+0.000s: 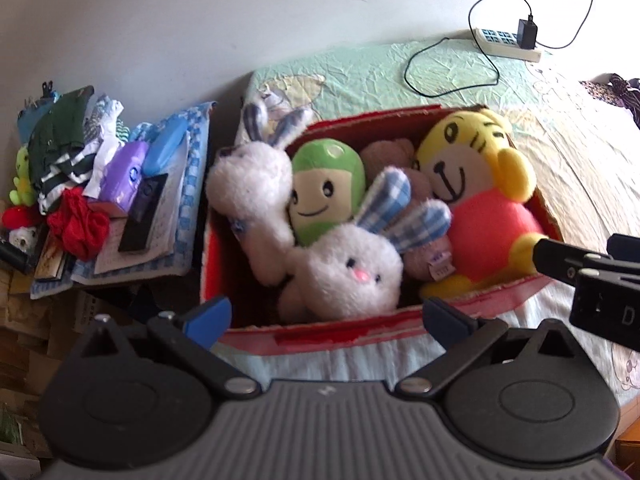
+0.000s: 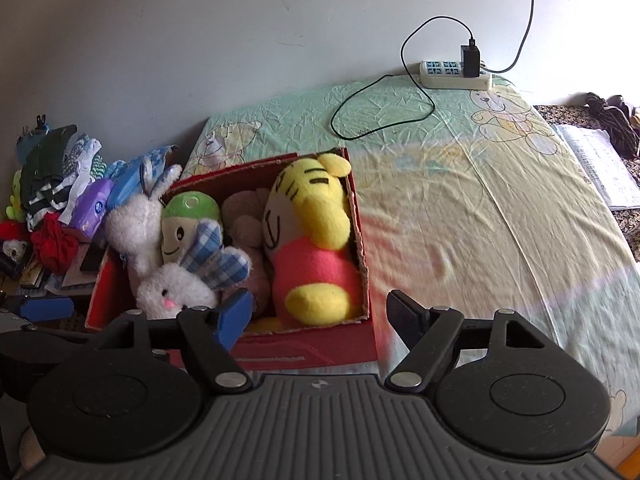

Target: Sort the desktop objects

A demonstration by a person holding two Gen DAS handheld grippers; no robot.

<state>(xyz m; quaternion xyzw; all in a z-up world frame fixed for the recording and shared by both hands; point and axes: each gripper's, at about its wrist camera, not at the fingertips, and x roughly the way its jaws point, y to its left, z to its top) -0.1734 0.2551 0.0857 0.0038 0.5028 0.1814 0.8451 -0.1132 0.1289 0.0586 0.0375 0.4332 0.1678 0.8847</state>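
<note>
- Left wrist view: left gripper [image 1: 326,318] has its jaws wide open, nothing between them, hovering just short of the near wall of the red box [image 1: 316,330]; no contact visible.
- Box sits on a bed sheet [image 1: 400,68] and is packed: white bunny [image 1: 352,276] at front, second white bunny [image 1: 252,180] on the left edge with ears poking over the rim, green-headed plush [image 1: 326,188] behind, yellow tiger plush [image 1: 476,184] on the right.
- Pinkish plush [image 1: 400,160] mostly buried between the others; can't tell what it is.
- Right gripper [image 1: 592,276] enters from the right edge, cut off, its tip near the tiger's yellow paw; contact can't be judged.
- Clutter pile [image 1: 100,192] left of the bed, blurry.
- Right wrist view: right gripper [image 2: 320,318] has its jaws wide open and empty, over the box's near right corner [image 2: 370,320], tiger plush [image 2: 316,240] just ahead.
- Left gripper's blue finger [image 2: 44,307] shows at the left edge, rest cut off.
- Power strip [image 2: 454,74] with charger at the wall, well apart from the box.
</note>
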